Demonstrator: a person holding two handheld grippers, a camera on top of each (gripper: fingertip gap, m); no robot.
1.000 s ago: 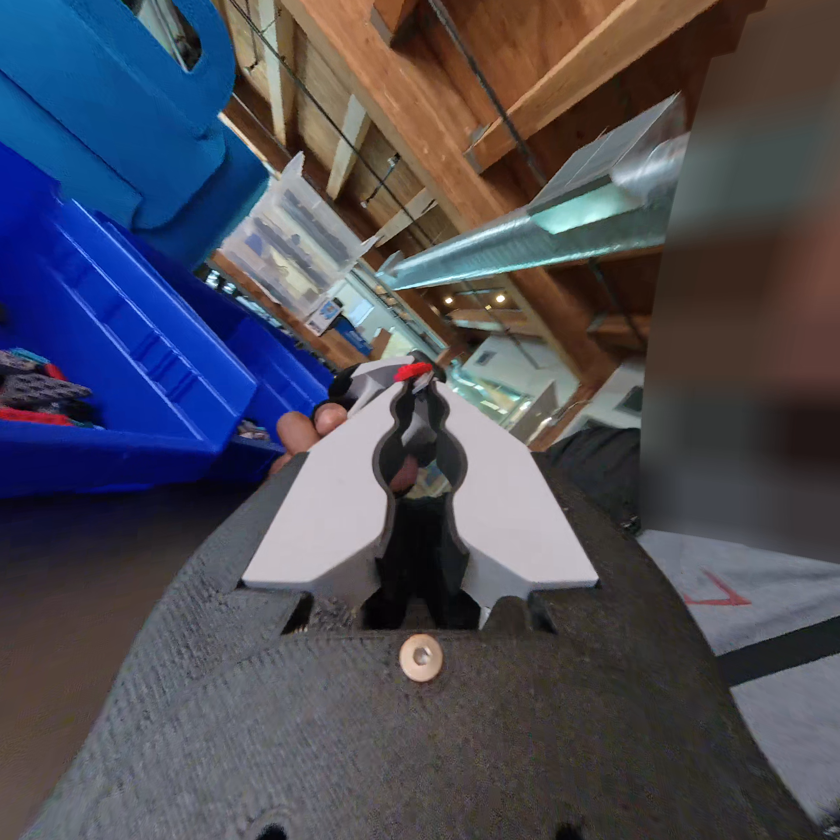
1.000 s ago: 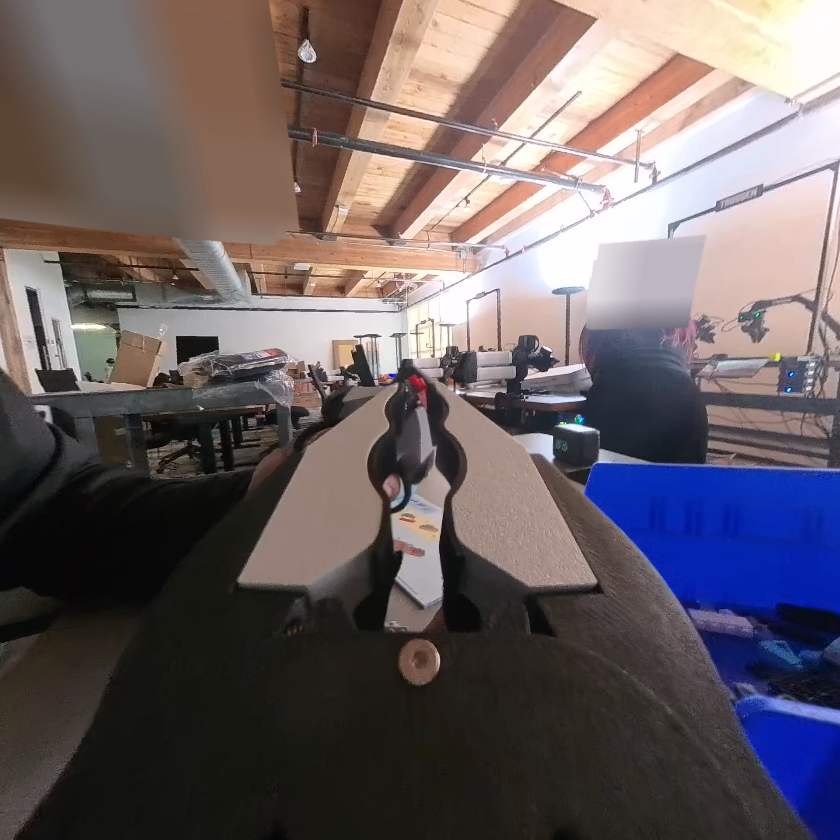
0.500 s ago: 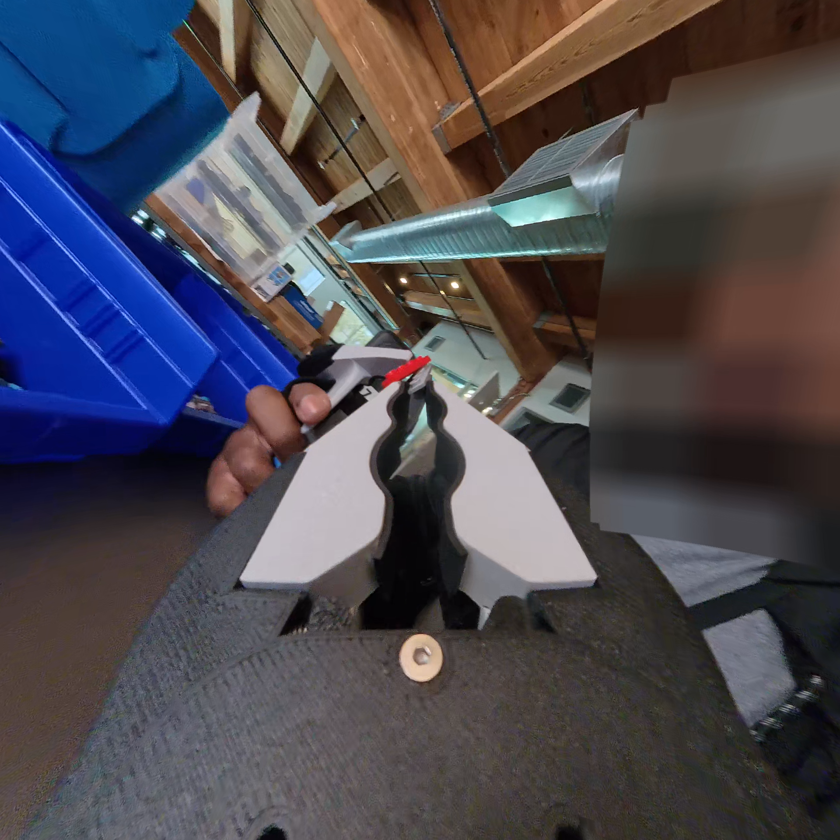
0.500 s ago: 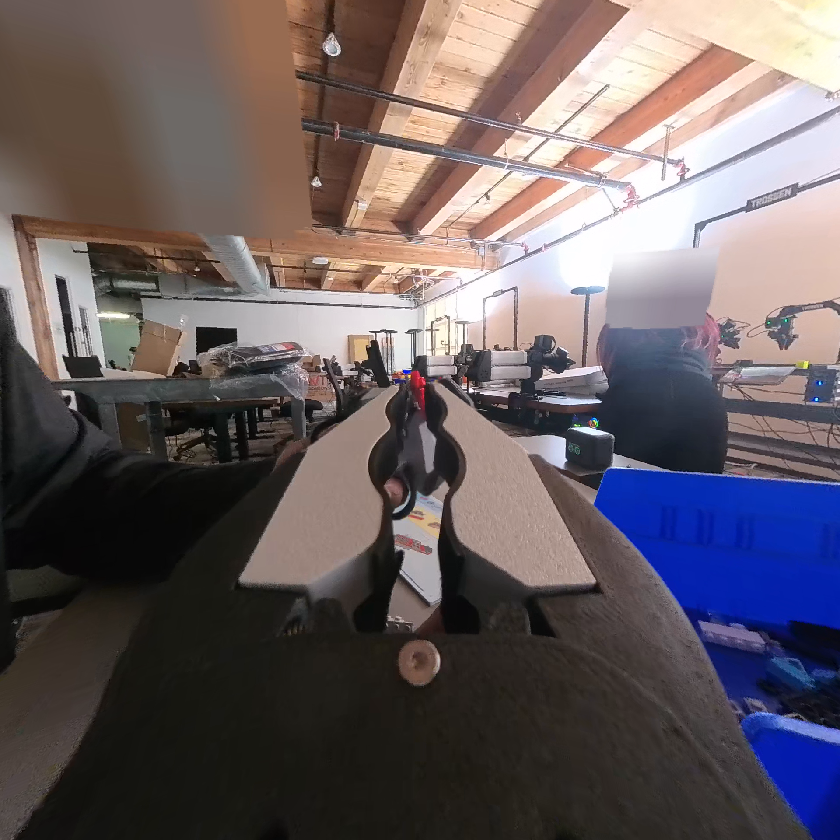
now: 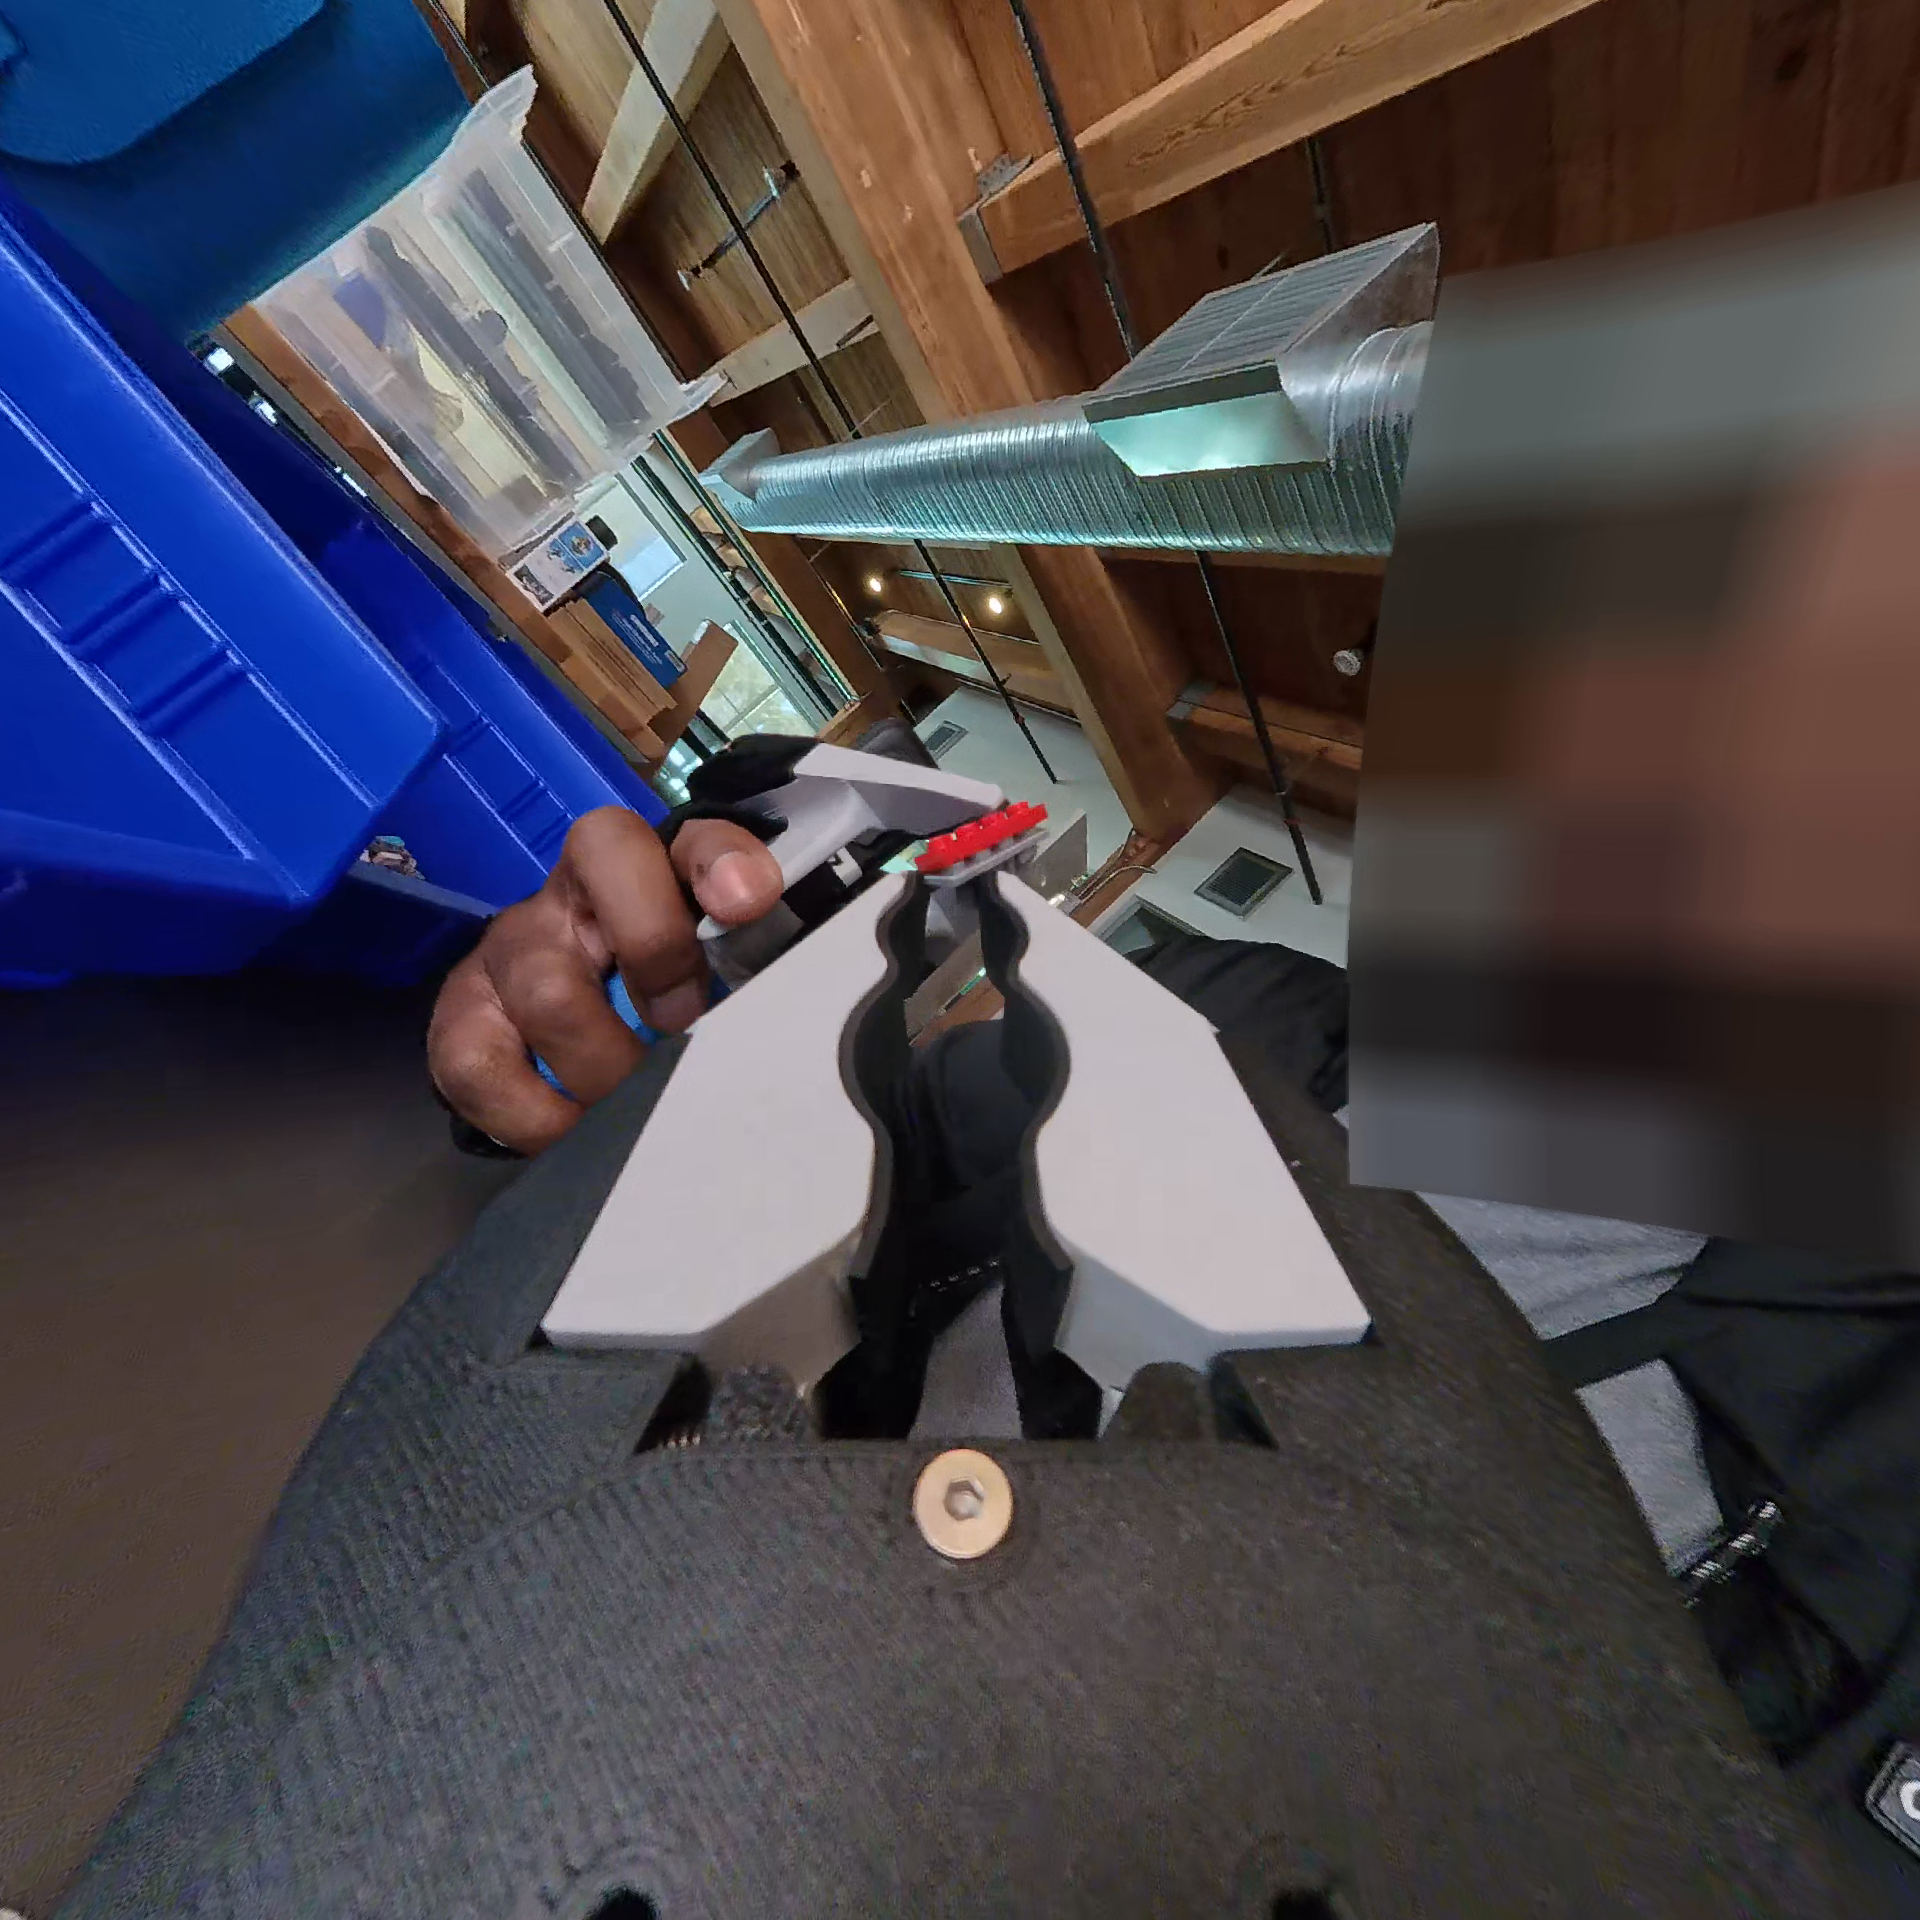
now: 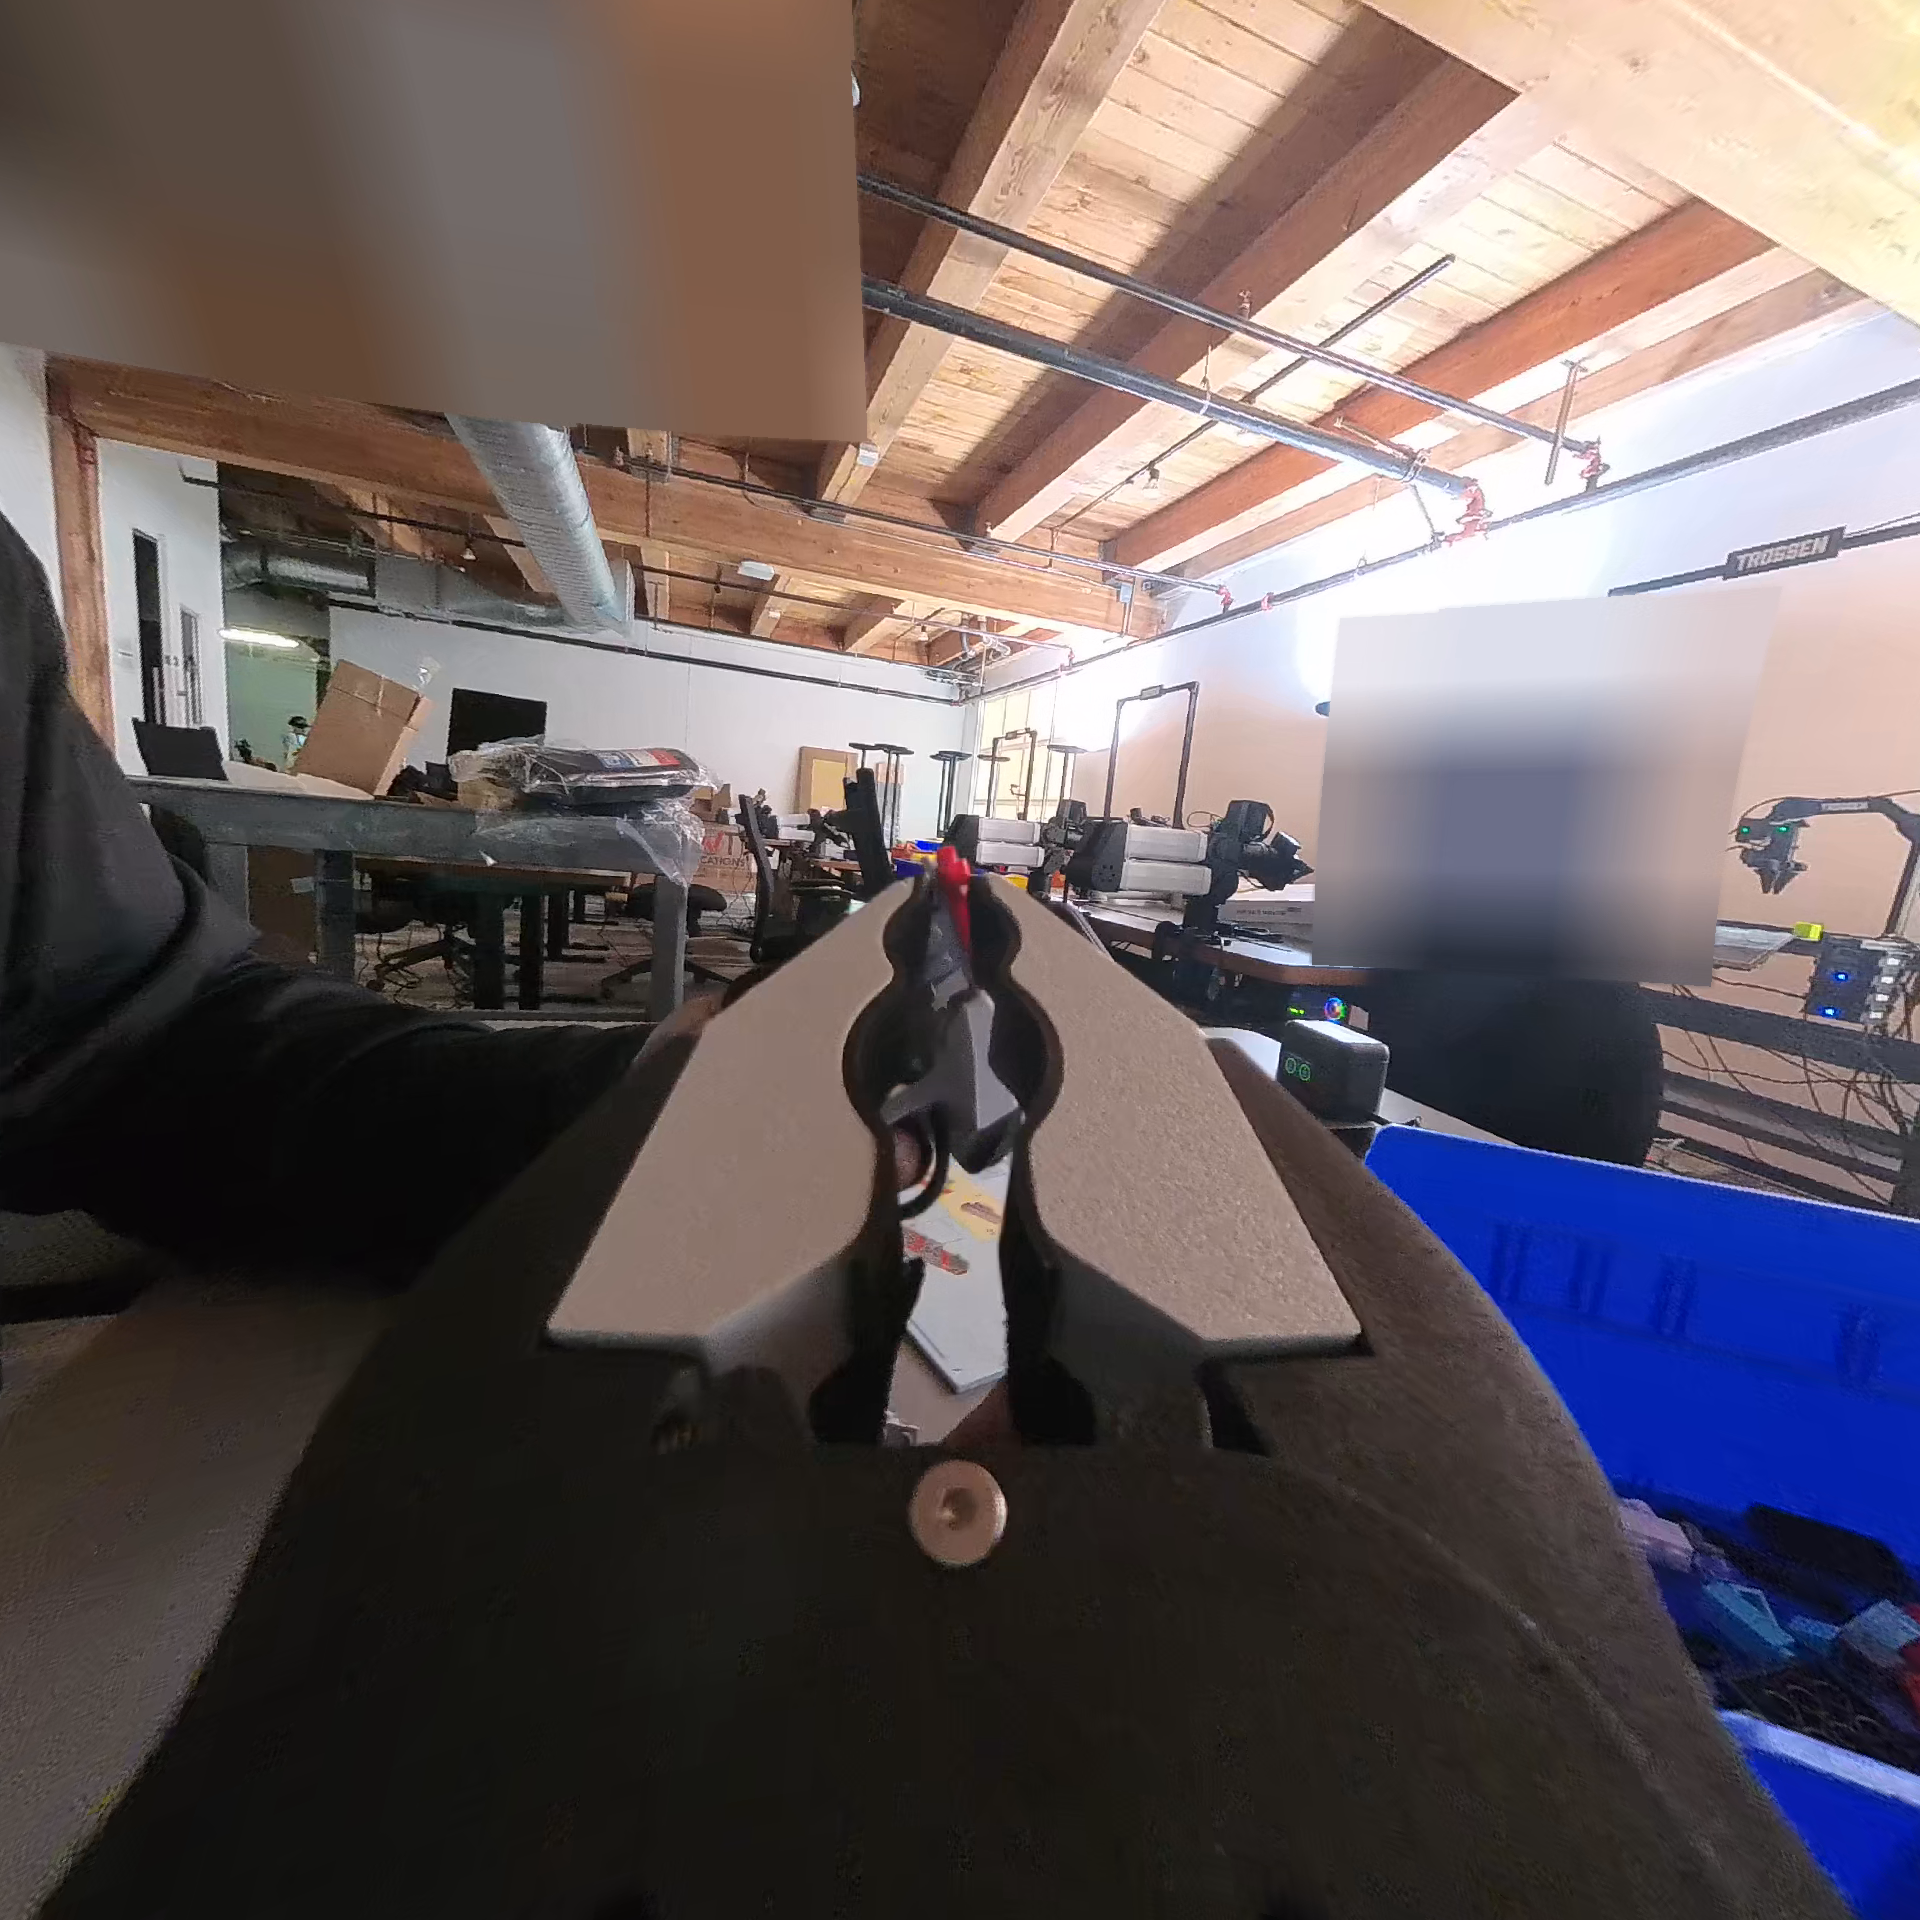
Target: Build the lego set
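A small red lego plate (image 5: 982, 833) sits on a grey lego plate (image 5: 966, 871), held up in the air between both grippers. My left gripper (image 5: 964, 883) is shut on the grey plate from below. My right gripper (image 5: 935, 808) comes in from the left, held by a hand (image 5: 582, 987), with its tips at the red plate. In the right wrist view my right gripper (image 6: 948, 885) is shut, with the red plate (image 6: 952, 871) edge-on at its tips. The left gripper (image 6: 961, 1049) shows through the gap behind.
Blue bins stand at the left (image 5: 208, 675) and at the right (image 6: 1662, 1299), the right one with loose pieces (image 6: 1818, 1631). An instruction booklet (image 6: 951, 1288) lies on the table below. A person in black (image 6: 1507, 1060) sits at a far table.
The left wrist view has swung, so the blue bins slid left. The hand and right gripper show more fully. The red plate now shows its studded top instead of its edge.
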